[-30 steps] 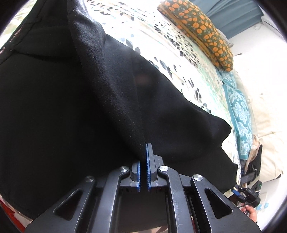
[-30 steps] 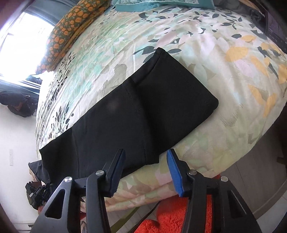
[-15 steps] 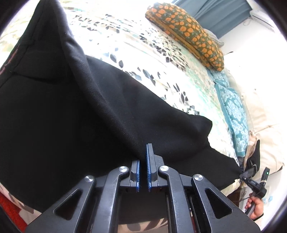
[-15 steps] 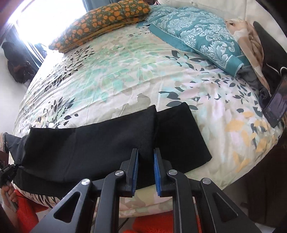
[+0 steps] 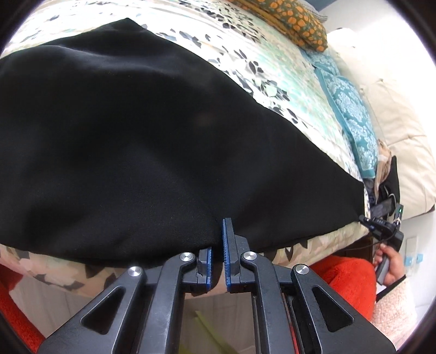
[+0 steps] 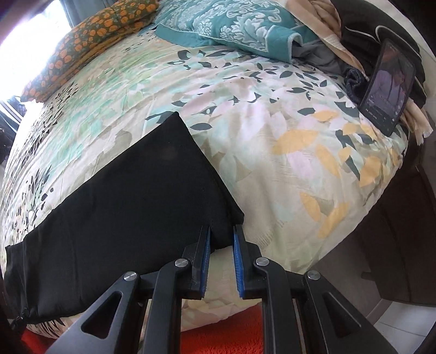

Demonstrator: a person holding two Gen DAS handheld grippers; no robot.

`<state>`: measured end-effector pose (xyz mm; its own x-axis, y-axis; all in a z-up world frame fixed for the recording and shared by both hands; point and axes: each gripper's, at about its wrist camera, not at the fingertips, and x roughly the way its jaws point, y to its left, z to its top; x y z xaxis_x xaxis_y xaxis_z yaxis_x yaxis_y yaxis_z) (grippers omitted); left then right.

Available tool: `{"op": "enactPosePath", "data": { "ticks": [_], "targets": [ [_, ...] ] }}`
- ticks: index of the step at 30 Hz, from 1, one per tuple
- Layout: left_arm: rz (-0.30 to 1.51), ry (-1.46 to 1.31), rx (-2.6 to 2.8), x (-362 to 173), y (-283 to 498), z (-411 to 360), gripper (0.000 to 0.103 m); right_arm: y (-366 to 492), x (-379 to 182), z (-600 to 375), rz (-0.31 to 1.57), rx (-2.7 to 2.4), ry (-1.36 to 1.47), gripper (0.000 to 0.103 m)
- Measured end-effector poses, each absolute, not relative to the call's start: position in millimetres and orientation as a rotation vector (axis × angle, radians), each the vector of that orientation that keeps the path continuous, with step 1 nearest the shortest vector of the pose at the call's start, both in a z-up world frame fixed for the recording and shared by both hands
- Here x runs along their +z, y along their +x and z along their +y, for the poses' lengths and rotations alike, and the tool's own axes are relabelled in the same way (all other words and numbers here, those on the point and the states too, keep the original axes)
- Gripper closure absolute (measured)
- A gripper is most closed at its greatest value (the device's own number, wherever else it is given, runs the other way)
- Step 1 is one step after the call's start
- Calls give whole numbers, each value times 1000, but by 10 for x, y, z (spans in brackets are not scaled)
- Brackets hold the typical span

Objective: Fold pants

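- Folding the pants lengthwise looked like the step in hand; the black cloth lay flat on the floral bedspread, spreading ahead of both claws along the near edge of the bed.
- The left gripper had its blue pads drawn together on the near edge of the cloth, which rose straight ahead of the tips.
- The right gripper had its pads clamped on the near corner of the pants; its jaws had just been closing, with that corner between them.
- To do the step well, I judged both claws should lift together, keep the edge taut between them, and carry it forward evenly so the far edges meet without a crease.
- A lopsided lift would likely skew the fold.
- Counted: one pair of pants, two grippers, one orange-spotted pillow far ahead and left of the right claw, one teal pillow far ahead, one phone propped ahead and to the right.
- One person's hand showed right of the left claw.
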<state>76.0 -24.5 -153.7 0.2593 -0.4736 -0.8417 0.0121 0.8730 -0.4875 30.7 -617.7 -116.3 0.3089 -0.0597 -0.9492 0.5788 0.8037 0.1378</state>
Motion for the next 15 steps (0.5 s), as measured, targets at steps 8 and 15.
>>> {"op": "enactPosePath", "data": {
  "ticks": [8,15],
  "targets": [
    [1295,-457,-339,-1597,708,-251,98,323,-1201,-6164,1204,-452,523,87],
    [1277,-512,-353,-1563,741,-165,99,272,-1202,-6204,1186,-457,572,87]
  ]
}}
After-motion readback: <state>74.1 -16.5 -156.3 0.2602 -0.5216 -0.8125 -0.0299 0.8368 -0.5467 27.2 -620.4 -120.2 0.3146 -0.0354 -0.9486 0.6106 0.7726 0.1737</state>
